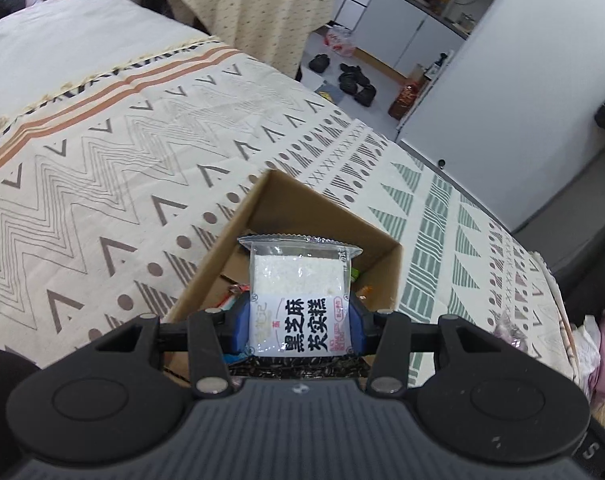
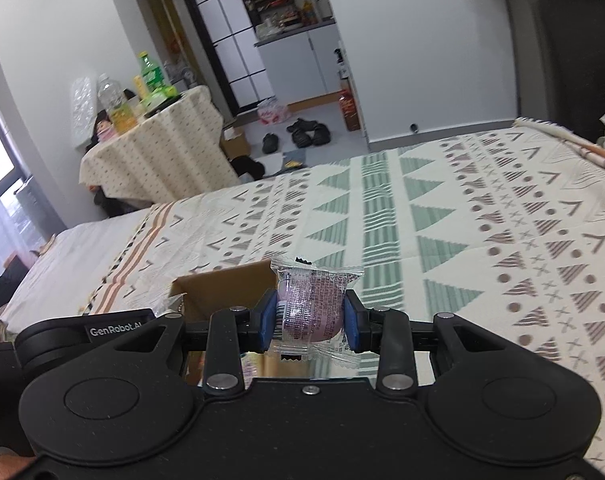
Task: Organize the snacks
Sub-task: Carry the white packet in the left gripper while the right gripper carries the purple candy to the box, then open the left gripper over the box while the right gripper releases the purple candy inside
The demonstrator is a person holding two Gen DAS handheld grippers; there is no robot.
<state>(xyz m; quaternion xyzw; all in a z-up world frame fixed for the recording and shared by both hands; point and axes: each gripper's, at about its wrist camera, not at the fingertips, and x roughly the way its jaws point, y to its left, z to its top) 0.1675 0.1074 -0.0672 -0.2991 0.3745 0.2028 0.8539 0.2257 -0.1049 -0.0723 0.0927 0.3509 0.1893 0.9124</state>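
Note:
My left gripper [image 1: 300,326] is shut on a clear packet of white rice cake with a black-lettered label [image 1: 300,300], held over an open cardboard box [image 1: 298,204] on the bed. Several snack packets [image 1: 232,296] lie inside the box. My right gripper [image 2: 309,322] is shut on a clear packet with a pink round sweet [image 2: 312,308], held just right of the same box [image 2: 226,286]. The left gripper's black body [image 2: 114,328] shows at the left of the right wrist view.
The box sits on a bed with a patterned cream, brown and green blanket [image 1: 102,184]. A cloth-covered table with bottles [image 2: 150,136] stands beyond the bed. Shoes [image 2: 302,132] and a bag lie on the floor near white cabinets.

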